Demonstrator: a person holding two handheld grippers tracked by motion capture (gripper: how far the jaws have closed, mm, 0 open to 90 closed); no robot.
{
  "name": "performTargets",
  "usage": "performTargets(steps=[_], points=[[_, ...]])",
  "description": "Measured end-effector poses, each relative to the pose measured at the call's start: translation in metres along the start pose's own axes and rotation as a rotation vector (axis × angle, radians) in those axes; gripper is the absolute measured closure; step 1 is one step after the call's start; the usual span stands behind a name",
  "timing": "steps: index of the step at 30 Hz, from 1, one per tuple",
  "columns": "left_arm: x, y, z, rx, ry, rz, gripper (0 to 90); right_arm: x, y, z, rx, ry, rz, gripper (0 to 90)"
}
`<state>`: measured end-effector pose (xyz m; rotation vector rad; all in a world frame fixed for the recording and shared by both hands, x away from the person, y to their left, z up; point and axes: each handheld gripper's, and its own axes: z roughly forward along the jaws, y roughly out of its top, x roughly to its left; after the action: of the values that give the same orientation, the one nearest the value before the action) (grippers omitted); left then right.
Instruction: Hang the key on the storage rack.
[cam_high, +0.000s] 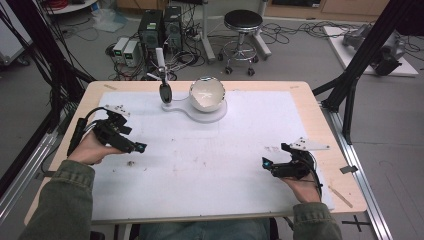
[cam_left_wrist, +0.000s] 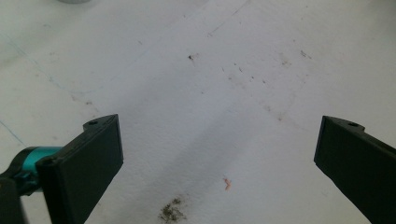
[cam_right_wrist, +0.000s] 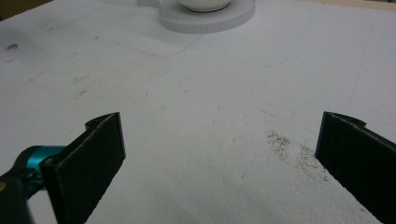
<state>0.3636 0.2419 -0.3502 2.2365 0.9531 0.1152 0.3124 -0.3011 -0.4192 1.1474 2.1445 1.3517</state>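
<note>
A: How many grippers are seen, and how are they held?

B: Two are counted. The left gripper (cam_high: 131, 146) is held over the left part of the white mat (cam_high: 210, 165), and the right gripper (cam_high: 272, 166) over the right part. One hand is seen on each. In the left gripper view the left gripper (cam_left_wrist: 219, 154) is shown with its jaws spread wide and bare mat between them; nothing is pinched. The same is seen of the right gripper (cam_right_wrist: 219, 154) in its own view: jaws spread wide, nothing held.

A: What lies nearest to them?

B: One white bowl (cam_high: 207, 93) is seen at the far middle of the mat, well apart from both grippers. It is seated on one flat white stand (cam_high: 186, 107). One dark spoon (cam_high: 164, 92) is set upright on the left end of that stand, just beside the bowl. In the right gripper view the stand's round edge (cam_right_wrist: 208, 21) is seen at the top, with the bowl's underside (cam_right_wrist: 204, 4) resting on it.

A: Anything on the mat near the jaws?

B: One dark smudge (cam_left_wrist: 171, 211) and one small orange fleck (cam_left_wrist: 227, 183) are seen near the left jaws. A patch of grey specks (cam_right_wrist: 289, 148) is seen close to the right gripper.

A: And beyond the table?

B: One black stool (cam_high: 242, 30) is seen on the floor.
</note>
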Motion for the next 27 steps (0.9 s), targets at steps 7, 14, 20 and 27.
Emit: performTargets(steps=[7, 14, 20, 27], points=[[-0.002, -0.027, 0.002, -0.032, 0.003, 0.015, 1.7, 0.001, 0.000, 0.000, 0.007, 0.000, -0.005, 0.6], [-0.012, -0.052, 0.003, -0.077, 0.037, 0.066, 1.7, 0.001, 0.000, 0.000, 0.006, -0.003, -0.009, 0.6], [-0.011, -0.071, 0.002, -0.125, 0.062, 0.050, 1.7, 0.001, 0.000, 0.000, 0.007, -0.003, -0.006, 0.6], [-0.014, -0.090, -0.003, -0.228, 0.099, 0.038, 1.7, 0.000, 0.000, 0.000, 0.005, -0.004, -0.006, 0.6]])
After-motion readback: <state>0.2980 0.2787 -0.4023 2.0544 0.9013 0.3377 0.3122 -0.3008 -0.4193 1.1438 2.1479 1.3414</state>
